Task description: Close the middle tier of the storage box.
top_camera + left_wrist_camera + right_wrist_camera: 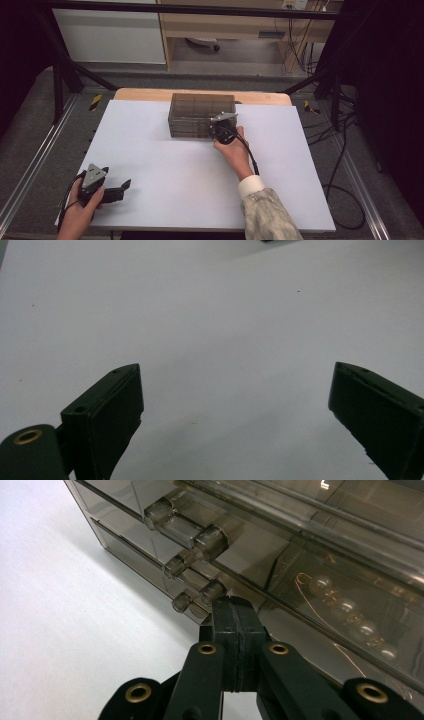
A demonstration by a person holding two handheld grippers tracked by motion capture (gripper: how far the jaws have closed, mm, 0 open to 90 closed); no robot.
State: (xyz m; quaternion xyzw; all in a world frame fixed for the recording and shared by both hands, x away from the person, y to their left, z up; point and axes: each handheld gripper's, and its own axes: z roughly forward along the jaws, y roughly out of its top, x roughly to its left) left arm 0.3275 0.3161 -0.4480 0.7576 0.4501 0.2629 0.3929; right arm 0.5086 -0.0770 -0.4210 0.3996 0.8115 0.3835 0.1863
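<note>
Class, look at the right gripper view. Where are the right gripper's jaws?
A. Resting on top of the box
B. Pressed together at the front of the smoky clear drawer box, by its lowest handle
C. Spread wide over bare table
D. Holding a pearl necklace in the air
B: the right gripper has its jaws closed together against the drawer box front, beside the lowest handle.

We see the tongs [235,611] with their two black jaws pressed flat together, tips right up against the front of a smoky clear drawer box [280,555]. Three drawers each carry a clear bar handle [186,526]; the tips sit just beside the lowest one. A pearl string [350,622] on thin gold wire lies behind the front. The white tabletop [65,615] spreads left.
</note>
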